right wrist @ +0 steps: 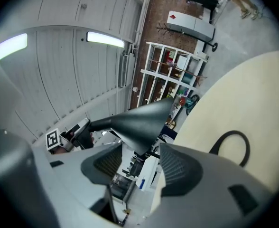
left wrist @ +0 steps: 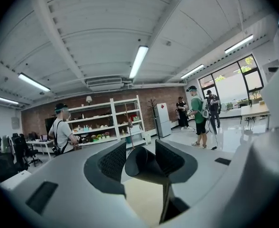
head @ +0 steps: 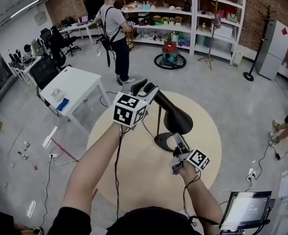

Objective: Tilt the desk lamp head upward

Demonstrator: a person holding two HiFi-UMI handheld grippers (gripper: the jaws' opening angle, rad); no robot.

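On round table [head: 134,180], well inside its rim: desk lamp base [head: 164,142], bare top all round | left gripper [head: 145,88]: jaws narrowly apart, apparently clamped on narrow rear of lamp head [head: 176,117] | right gripper [head: 179,140]: jaws spread wide, holding nothing; shade's wide end just above them, apart.

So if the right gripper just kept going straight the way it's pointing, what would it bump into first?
Most likely the black lamp head: its wide end hangs just ahead of the open right gripper, though the depth is hard to judge.
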